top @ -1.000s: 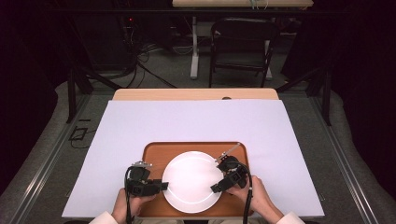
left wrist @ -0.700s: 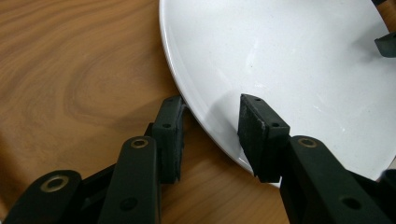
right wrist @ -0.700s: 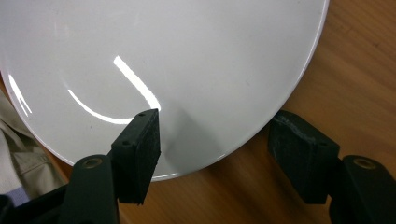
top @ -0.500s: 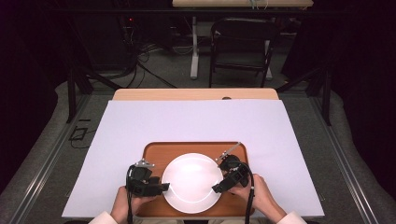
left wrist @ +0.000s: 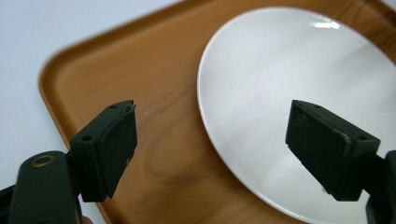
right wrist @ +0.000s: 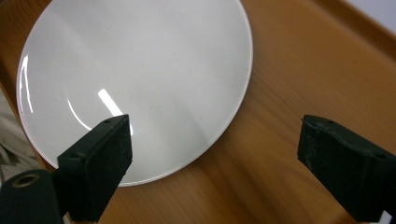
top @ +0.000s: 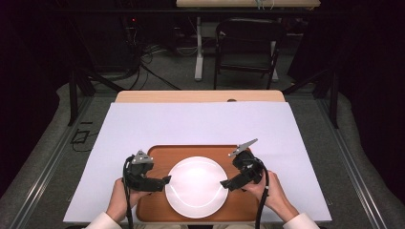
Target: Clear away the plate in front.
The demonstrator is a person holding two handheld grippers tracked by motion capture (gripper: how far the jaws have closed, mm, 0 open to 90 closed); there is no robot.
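- The counter (top: 200, 124), under a white sheet, carries everything; beyond its far edge the room is dark, with a chair (top: 248, 45) and loose cables barely readable.
- A wooden tray (top: 191, 152) lies near the person's edge of the counter. Its near rim is cut off at the bottom of the high view, partly behind the forearms.
- A white plate (top: 196, 186) lies flat in the middle of the tray, bare, with nothing on it. I judge the placing to be done: the plate rests on the tray by its own weight, and what remains is only to draw both hands clear.
- The left tool (top: 165, 181) hovers just beside the plate's left rim. Its jaws have just been opening and now stand wide, released; in the left gripper view (left wrist: 212, 149) the plate's rim runs beneath the gap and neither pad touches it.
- The right tool (top: 224, 183) sits at the plate's right rim, likewise released, its jaws having just been opening. In the right gripper view (right wrist: 215, 161) the pads straddle the rim from above without contact.
- Hard to tell from the high view: whether either tool's lower jaw tip overlaps the rim or merely lines up with it. The plate's underside and how it seats are hidden.
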